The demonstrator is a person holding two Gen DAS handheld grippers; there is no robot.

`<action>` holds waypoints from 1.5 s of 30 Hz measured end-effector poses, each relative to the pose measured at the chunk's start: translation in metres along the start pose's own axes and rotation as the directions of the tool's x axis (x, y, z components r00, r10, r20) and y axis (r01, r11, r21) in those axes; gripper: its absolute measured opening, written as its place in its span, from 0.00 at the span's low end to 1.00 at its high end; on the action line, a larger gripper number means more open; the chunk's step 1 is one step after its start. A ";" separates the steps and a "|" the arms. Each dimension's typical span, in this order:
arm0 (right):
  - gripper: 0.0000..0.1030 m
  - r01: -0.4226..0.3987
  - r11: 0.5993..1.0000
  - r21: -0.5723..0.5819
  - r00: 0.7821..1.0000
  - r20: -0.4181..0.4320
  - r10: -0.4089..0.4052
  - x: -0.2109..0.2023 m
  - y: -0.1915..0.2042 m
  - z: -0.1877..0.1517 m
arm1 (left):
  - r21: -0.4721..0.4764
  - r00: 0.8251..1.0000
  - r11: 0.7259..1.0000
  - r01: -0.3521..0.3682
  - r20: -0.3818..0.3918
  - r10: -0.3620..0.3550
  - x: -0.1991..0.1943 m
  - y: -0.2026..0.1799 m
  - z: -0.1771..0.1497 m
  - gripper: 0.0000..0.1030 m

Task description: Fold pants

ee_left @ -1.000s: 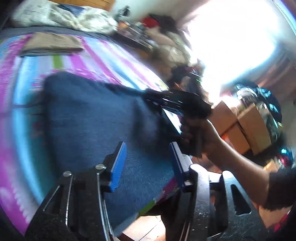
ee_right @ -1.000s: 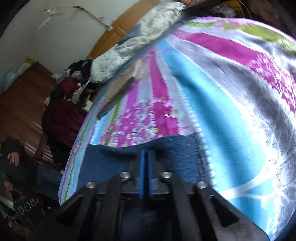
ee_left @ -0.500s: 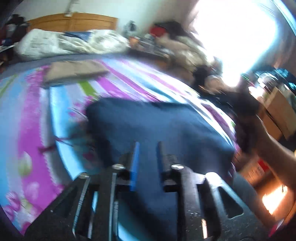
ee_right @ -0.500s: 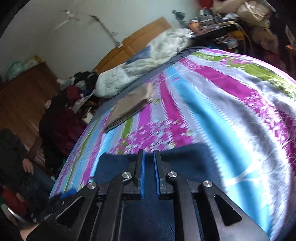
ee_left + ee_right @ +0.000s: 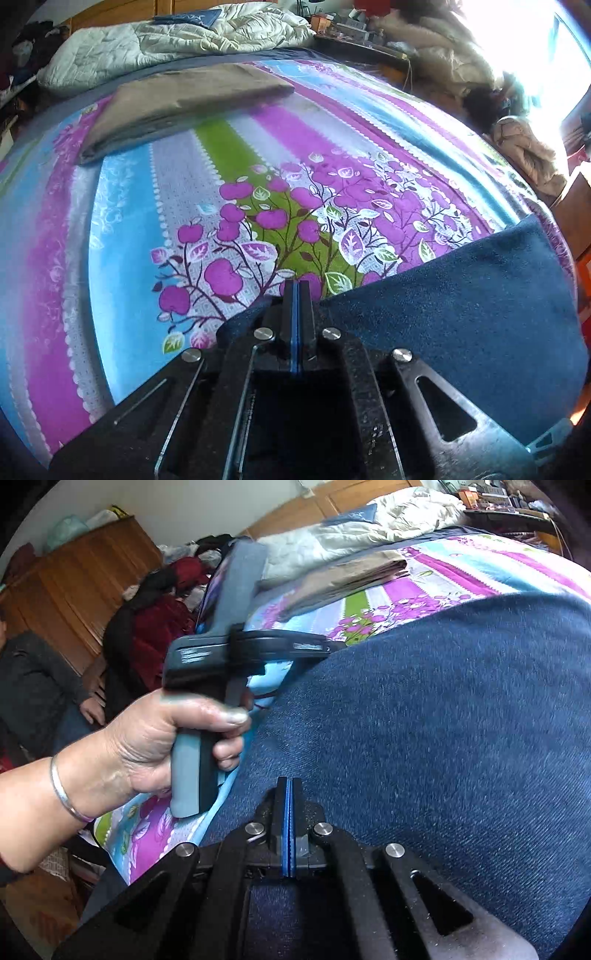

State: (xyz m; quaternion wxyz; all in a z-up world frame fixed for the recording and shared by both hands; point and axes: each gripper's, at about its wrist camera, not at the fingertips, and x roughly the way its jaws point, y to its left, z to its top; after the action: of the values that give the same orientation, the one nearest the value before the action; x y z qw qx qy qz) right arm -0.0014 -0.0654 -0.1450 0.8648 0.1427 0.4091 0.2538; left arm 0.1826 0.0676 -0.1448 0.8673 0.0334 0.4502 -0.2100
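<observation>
Left wrist view shows the left gripper pinched closed at the blue pants' edge, from 6 to 3 o'clock on the bed, while the right gripper presses closed upon them; mid-fold, next likely smoothing flat.

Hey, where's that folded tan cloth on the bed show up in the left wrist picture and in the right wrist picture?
Left wrist view: the folded tan cloth lies upper left on the striped bedspread, far beyond the blue pants.
Right wrist view: it lies top centre, beyond the pants, right of the left gripper's body.
Shared landmark: the white quilt bunched just behind the cloth.
</observation>
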 end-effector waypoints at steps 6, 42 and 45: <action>0.02 -0.033 0.974 -0.222 0.996 0.074 0.050 -0.041 0.056 -0.015 | -0.119 0.998 0.991 0.056 0.040 -0.052 -0.025 0.015 0.021 0.01; 0.44 0.046 0.991 0.123 0.986 0.155 -0.065 -0.184 -0.098 -0.033 | -0.143 0.909 0.903 0.405 0.168 -0.381 -0.147 -0.042 -0.135 0.25; 0.59 0.155 0.981 0.115 0.975 0.142 -0.170 -0.200 -0.146 -0.005 | -0.227 0.918 0.892 0.391 0.162 -0.361 -0.142 -0.012 -0.124 0.86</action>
State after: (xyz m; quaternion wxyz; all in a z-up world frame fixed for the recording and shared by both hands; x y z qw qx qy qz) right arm -0.0651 -0.2973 -0.0872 0.9027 0.1720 0.3650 0.1491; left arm 0.0108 0.1350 -0.1034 0.8316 -0.1783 0.4205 -0.3160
